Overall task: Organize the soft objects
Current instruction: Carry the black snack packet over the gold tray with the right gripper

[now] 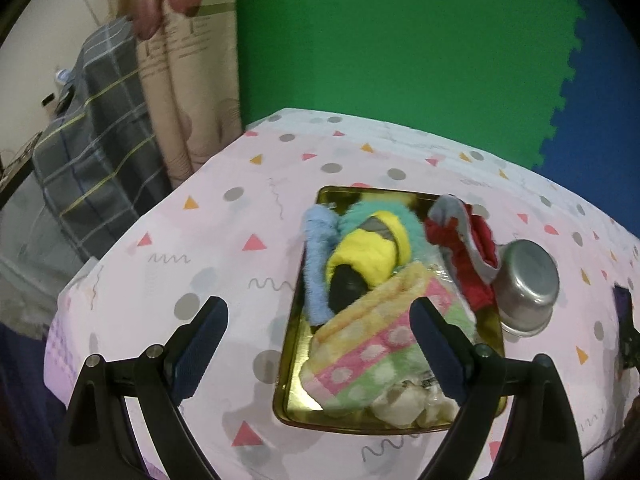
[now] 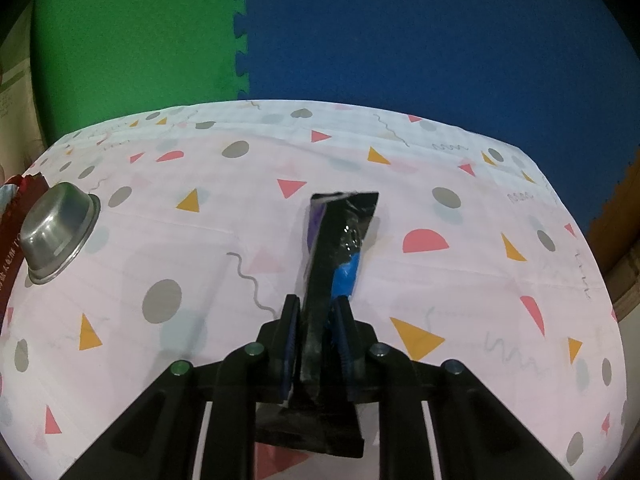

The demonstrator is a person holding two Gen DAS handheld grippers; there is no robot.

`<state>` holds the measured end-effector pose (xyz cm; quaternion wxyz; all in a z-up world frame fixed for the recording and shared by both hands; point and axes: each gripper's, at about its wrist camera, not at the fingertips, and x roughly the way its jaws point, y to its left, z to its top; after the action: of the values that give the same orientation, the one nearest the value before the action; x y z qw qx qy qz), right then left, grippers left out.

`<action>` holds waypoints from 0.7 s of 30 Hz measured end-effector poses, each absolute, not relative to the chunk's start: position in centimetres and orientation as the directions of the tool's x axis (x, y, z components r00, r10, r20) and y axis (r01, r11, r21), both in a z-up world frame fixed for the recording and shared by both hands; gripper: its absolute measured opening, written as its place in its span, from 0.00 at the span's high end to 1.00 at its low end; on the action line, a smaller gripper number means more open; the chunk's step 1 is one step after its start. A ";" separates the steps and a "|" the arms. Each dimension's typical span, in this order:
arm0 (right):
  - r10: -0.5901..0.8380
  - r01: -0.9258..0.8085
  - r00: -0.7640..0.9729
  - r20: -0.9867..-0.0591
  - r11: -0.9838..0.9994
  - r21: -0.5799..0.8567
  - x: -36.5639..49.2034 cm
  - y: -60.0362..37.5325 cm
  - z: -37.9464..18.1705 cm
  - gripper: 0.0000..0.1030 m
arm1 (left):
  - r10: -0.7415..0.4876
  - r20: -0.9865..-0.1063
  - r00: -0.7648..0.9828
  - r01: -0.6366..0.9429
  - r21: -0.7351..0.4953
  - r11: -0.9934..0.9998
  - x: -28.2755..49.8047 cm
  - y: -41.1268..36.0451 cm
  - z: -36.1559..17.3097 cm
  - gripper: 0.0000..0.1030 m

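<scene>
1. The left claw (image 1: 318,344) hangs with its jaws wide apart and nothing between them, above the near-left part of the gold tray (image 1: 290,354) on the worktop (image 1: 224,240).
2. The tray is the landmark: it lies on the patterned cloth of the worktop and is heaped with soft things.
3. At the tray's near end lies a striped towel (image 1: 372,356) in pink, green and yellow with white dots; a clear bag of pale lumps (image 1: 404,408) sits just in front of it.
4. Along the tray's left side lies a blue fuzzy piece (image 1: 316,264); beside it, toward the middle, is a yellow cloth (image 1: 366,258) with a black thing (image 1: 346,288) tucked under it, and teal fluff (image 1: 370,210) behind.
5. At the tray's far right, a red cloth (image 1: 468,264) with a grey strap (image 1: 476,252) hangs over the rim.
6. A steel bowl (image 1: 524,284) lies tipped on its side just right of the tray, touching the red cloth.
7. The right claw (image 2: 316,312) is clamped on a black packet (image 2: 340,232) with blue and purple patches, held above the worktop well to the right of the tray, past the bowl (image 2: 58,232).
</scene>
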<state>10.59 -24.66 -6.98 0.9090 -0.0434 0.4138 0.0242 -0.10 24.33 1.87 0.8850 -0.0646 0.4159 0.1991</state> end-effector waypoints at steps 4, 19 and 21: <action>0.012 -0.083 0.661 -0.750 0.995 -0.057 10.4 -24.3 -6.1 0.88 | 0.320 -0.760 0.565 -0.433 0.057 0.900 -0.2 24.7 1.4 0.12; 0.054 -0.042 0.663 -0.747 0.999 0.034 8.3 -24.3 -4.8 0.89 | 0.308 -0.759 0.573 -0.429 0.042 0.902 -0.5 24.8 1.4 0.12; 0.059 -0.048 0.671 -0.739 0.998 0.036 7.9 -24.0 -4.4 0.89 | 0.308 -0.759 0.574 -0.433 0.037 0.900 -0.5 24.9 1.4 0.12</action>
<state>7.93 -23.97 -4.40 0.9140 0.0068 0.4046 0.0291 -0.50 24.91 1.45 0.8838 -0.0764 0.4113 0.2096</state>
